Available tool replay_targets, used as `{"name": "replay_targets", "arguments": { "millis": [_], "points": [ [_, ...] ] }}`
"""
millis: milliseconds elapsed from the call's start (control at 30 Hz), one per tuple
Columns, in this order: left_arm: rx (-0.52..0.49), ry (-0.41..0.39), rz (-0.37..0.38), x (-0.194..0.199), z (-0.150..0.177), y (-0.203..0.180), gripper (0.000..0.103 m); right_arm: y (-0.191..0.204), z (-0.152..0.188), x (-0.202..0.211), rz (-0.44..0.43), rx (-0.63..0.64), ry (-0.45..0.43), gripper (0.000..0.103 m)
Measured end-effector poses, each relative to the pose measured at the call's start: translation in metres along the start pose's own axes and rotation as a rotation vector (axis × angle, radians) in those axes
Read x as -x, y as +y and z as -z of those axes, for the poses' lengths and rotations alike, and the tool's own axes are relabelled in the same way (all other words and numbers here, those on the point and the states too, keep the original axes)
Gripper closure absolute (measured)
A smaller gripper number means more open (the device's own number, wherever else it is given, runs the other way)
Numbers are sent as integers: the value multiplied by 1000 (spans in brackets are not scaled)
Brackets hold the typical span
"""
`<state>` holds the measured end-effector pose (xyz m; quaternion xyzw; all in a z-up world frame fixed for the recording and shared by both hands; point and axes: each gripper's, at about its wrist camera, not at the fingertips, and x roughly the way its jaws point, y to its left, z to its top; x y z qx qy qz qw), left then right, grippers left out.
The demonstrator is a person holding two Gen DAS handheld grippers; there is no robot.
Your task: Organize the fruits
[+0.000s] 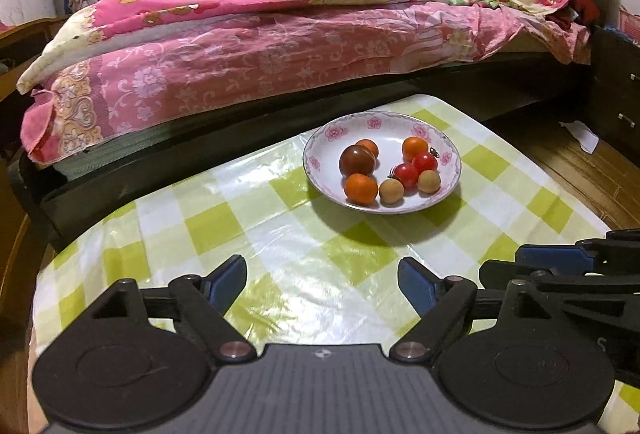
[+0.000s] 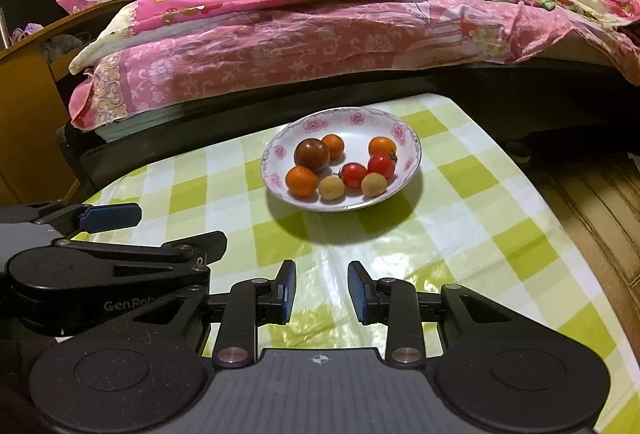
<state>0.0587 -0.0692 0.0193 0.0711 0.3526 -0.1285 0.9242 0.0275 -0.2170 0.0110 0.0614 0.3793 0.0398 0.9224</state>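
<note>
The fruits are all sitting in a floral-rimmed plate (image 1: 316, 163) that is resting on the checked surface (image 1: 280, 234), toward its far edge beside the bed (image 1: 280, 45). Inside the plate, a dark brownish-red tomato (image 1: 357, 161) is lying at about 9 o'clock, touching a small orange fruit (image 1: 368, 146) behind it. A second orange fruit (image 1: 361, 188) is sitting at 7 o'clock and a third (image 1: 415, 149) at 1 o'clock. Two red cherry tomatoes (image 1: 407, 174) are nestling right of centre, with two tan longans (image 1: 391, 191) at 5 and 6 o'clock.

The left tongs (image 1: 322, 284) are hovering wide open above the surface, holding nothing. The right tongs (image 2: 322, 292) are parted more narrowly, also empty, well short of the plate.

These fruits are probably light, round and prone to rolling. The cherry tomatoes look thin-skinned and likely to burst under a hard squeeze; the longans seem firmer-shelled. Each is best gripped across its widest middle, gently, approaching from above since neighbours are touching.
</note>
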Motion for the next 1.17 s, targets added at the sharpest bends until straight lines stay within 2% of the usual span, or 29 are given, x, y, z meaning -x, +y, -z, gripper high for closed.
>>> {"name": "replay_targets", "arguments": {
  "millis": [533,1167],
  "points": [
    [-5,-29,-21,34,22,3,9,15,22,29,-22,1,-9,75],
    [-13,-36,-51,45,31,4,9,21,30,35,-33,17,-4,74]
  ]
}}
